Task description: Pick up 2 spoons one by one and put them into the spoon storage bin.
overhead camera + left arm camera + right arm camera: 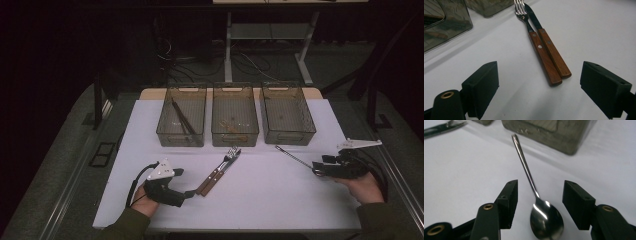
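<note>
On the white table (pixel 280 200), toward its right side, lies a slim metal spoon (pixel 541 215), polished enough that its bowl throws back a bright streak of light. Its thin straight handle runs away from the right gripper (pixel 539 205) toward the nearest of three clear bins (pixel 287 115) (the rightmost one in the high view). That gripper's jaws stand apart on either side of the spoon's neck and bowl, with a gap on each side; the pads do not press on it. Farther left, a fork (pixel 541 50) and a knife (pixel 551 47) with brown riveted wooden handles lie side by side, touching. The left gripper (pixel 539 82) sits just short of their handle ends, jaws wide apart and holding nothing.
</note>
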Action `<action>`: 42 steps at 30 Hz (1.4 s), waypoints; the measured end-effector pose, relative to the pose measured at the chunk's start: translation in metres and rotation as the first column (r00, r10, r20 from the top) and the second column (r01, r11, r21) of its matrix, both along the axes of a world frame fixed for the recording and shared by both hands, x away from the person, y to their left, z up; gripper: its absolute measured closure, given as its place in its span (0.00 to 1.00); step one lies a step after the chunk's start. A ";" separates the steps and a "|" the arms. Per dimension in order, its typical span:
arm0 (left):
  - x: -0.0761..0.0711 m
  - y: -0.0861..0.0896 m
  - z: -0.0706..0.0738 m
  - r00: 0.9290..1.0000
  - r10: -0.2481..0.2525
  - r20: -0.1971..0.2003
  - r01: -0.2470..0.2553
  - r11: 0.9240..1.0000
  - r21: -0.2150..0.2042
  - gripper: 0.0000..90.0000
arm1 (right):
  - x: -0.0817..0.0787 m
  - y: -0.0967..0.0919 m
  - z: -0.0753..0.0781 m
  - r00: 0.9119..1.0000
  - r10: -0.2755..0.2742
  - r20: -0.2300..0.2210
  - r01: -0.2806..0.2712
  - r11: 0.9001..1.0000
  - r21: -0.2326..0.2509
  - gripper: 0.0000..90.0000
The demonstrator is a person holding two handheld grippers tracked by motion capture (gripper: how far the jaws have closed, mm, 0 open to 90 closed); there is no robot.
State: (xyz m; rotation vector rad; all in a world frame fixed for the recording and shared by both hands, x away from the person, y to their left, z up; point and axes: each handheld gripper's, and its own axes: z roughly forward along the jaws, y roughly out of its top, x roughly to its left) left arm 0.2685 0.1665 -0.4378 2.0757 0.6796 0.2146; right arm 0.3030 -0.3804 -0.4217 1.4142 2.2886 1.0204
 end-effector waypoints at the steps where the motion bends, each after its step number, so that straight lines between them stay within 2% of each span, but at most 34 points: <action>1: 0.000 0.000 0.000 1.000 0.000 0.000 0.000 1.000 0.000 0.15 | -0.001 -0.002 -0.002 1.000 -0.001 -0.006 0.001 1.000 0.000 0.51; 10: 0.000 0.000 0.000 1.000 -0.002 0.002 0.002 1.000 0.003 0.15 | -0.001 -0.015 -0.016 0.996 -0.008 -0.086 0.008 1.000 0.004 0.57; 18: 0.000 0.000 0.000 1.000 -0.001 0.002 0.001 1.000 0.003 0.15 | 0.001 -0.014 -0.021 0.993 0.020 -0.113 -0.020 1.000 0.005 0.61; 26: 0.000 -0.001 0.000 1.000 -0.001 0.001 0.001 1.000 0.003 0.15 | 0.000 -0.012 -0.021 0.993 0.030 -0.112 -0.031 1.000 -0.007 0.62; 30: 0.000 -0.001 0.000 1.000 -0.001 0.001 0.001 1.000 0.005 0.15 | 0.000 -0.010 -0.021 0.994 0.040 -0.105 -0.043 0.999 -0.029 0.63; 32: 0.000 -0.001 0.000 1.000 -0.002 0.001 0.002 1.000 0.005 0.15 | -0.001 -0.009 -0.021 0.995 0.044 -0.089 -0.050 0.997 -0.057 0.70; 42: 0.000 -0.001 0.000 1.000 -0.001 0.002 0.001 1.000 0.005 0.15 | -0.003 -0.007 -0.021 0.993 0.082 -0.080 -0.088 0.994 -0.072 0.78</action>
